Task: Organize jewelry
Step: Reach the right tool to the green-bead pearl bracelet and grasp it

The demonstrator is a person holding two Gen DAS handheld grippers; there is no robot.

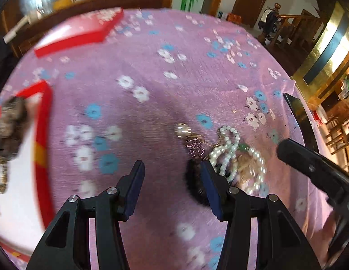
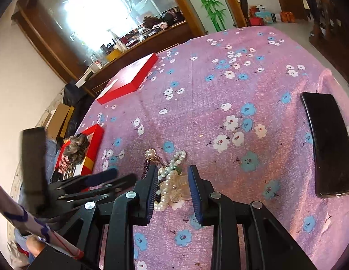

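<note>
Both my jaws stand wide and hold nothing. My right gripper (image 2: 173, 185) brackets the pearl necklace (image 2: 168, 180), heaped low in the centre of the frame on the pink floral tabletop (image 2: 219, 90). My left gripper (image 1: 172, 180) has that pile (image 1: 237, 155) just beyond its right finger, lower right of centre. Left edge: the red box (image 1: 42, 148).

A: Left wrist view is smeared by motion blur; the red lid (image 1: 84, 31) at the table's (image 1: 197, 72) far edge is streaky.

B: Right view is sharp. The mirror (image 2: 95, 9) blows out white. Fisheye bends both edges, corners dark.
</note>
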